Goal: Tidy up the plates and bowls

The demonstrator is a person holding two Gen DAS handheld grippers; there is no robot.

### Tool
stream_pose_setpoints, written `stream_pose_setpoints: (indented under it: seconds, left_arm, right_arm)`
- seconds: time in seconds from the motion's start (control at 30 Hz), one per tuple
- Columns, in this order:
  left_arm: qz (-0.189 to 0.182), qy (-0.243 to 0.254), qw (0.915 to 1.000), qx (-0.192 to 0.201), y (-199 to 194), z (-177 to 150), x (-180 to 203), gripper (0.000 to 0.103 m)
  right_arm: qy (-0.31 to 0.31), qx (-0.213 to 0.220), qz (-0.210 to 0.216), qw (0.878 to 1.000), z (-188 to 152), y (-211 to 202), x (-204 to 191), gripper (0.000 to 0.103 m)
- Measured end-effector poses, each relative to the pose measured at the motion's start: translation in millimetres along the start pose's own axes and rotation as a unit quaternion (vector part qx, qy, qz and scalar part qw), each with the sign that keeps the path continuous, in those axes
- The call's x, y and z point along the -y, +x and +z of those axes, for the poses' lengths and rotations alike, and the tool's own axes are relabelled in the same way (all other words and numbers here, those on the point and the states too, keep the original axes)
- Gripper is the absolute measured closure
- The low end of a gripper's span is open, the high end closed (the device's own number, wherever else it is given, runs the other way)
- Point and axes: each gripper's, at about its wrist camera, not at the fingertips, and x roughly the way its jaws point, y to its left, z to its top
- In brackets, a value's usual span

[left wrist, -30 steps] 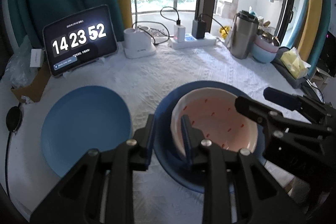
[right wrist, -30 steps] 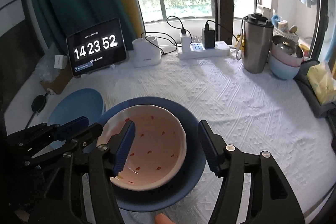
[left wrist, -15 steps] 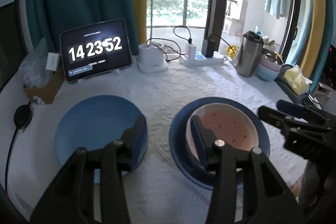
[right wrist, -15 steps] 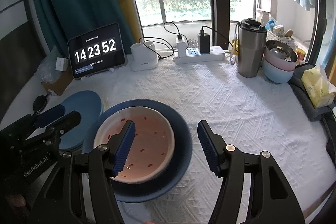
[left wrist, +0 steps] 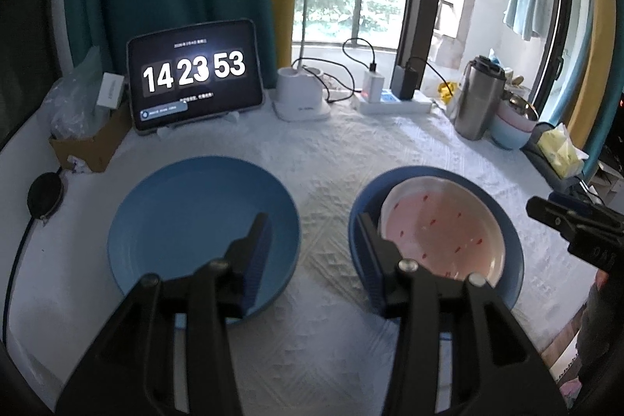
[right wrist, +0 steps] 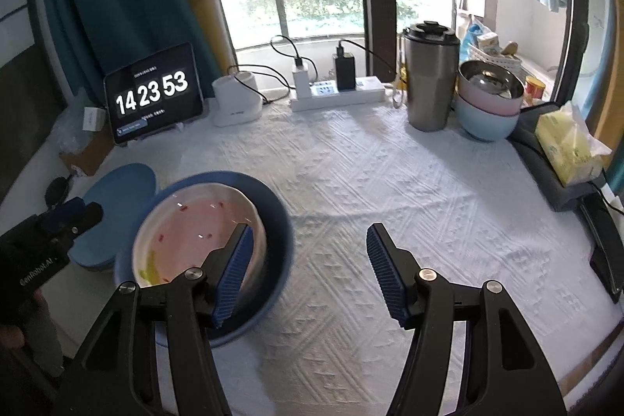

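Note:
A pink bowl with red specks (left wrist: 440,229) sits inside a dark blue plate (left wrist: 511,260) on the white cloth. To its left lies a light blue plate (left wrist: 187,221). My left gripper (left wrist: 312,221) hangs open above the cloth between the two plates, with nothing between its fingers. The right gripper (left wrist: 561,217) shows at the right edge of this view. In the right wrist view my right gripper (right wrist: 310,232) is open over bare cloth, its left finger (right wrist: 238,256) in front of the pink bowl (right wrist: 187,232) and dark blue plate (right wrist: 280,221). The left gripper (right wrist: 70,213) overlaps the light blue plate (right wrist: 117,190).
Along the back stand a tablet clock (left wrist: 195,77), a lamp base (left wrist: 300,96), a power strip (left wrist: 394,100), a steel tumbler (right wrist: 429,80) and stacked bowls (right wrist: 487,104). A tissue pack (right wrist: 565,143) lies at the right, a cardboard box (left wrist: 89,143) at the left.
My left gripper has let go of the pink bowl's rim, opened and drawn back. The right gripper has shifted right, off the bowl, staying open.

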Motion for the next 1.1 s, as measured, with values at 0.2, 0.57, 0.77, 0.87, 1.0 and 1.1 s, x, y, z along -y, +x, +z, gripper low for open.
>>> stream_pose_setpoints:
  seconds: [0.2, 0.57, 0.77, 0.87, 1.0, 1.1]
  left_arm:
    - [-0.007, 0.013, 0.9998, -0.014, 7.0, -6.2, 7.1, 0.058]
    - [-0.003, 0.030, 0.9986, -0.043, 24.7, -13.3, 17.4, 0.058]
    - [0.008, 0.042, 0.9971, -0.063, 38.7, -14.2, 23.2, 0.058]
    - [0.018, 0.049, 0.9966, -0.064, 40.9, -13.7, 26.0, 0.057]
    - [0.029, 0.061, 0.9960, -0.058, 40.5, -14.3, 29.8, 0.057]
    - [0.044, 0.069, 0.9953, -0.051, 38.7, -15.5, 33.9, 0.057]
  right_arm:
    - [0.014, -0.015, 0.008, 1.000, -7.5, 8.1, 11.3, 0.042]
    - [0.010, -0.037, 0.031, 0.999, -8.9, 24.7, 8.1, 0.060]
    - [0.010, -0.055, 0.045, 0.997, -8.4, 39.1, 4.5, 0.061]
    - [0.019, -0.063, 0.055, 0.996, -9.4, 47.4, 4.2, 0.063]
    - [0.019, -0.063, 0.059, 0.996, -8.7, 51.9, 0.1, 0.070]
    - [0.030, -0.064, 0.063, 0.996, -7.4, 55.0, 2.7, 0.070]
